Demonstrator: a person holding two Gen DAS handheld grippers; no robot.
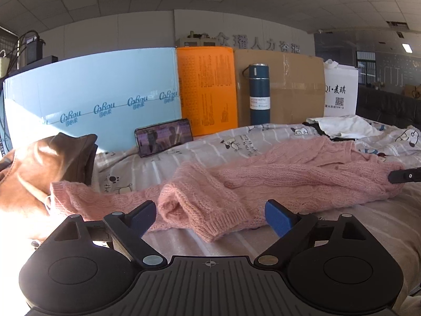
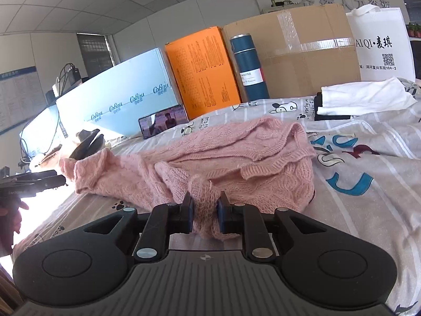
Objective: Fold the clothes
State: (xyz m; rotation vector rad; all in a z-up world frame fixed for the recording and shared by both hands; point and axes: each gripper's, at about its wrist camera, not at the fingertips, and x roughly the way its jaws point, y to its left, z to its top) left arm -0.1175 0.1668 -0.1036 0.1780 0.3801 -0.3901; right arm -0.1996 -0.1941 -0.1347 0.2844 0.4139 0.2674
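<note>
I'm pinching a bunched fold of the pink sweater in my right gripper, pads nearly together on the knit at six o'clock. My left gripper is gaping wide, gripping nothing, a sleeve cuff lying between its fingers. The sweater is sprawling across the cartoon-print sheet, folded white cloth sitting at one o'clock.

Both wrist views face the pink sweater closely, from opposite ends
</note>
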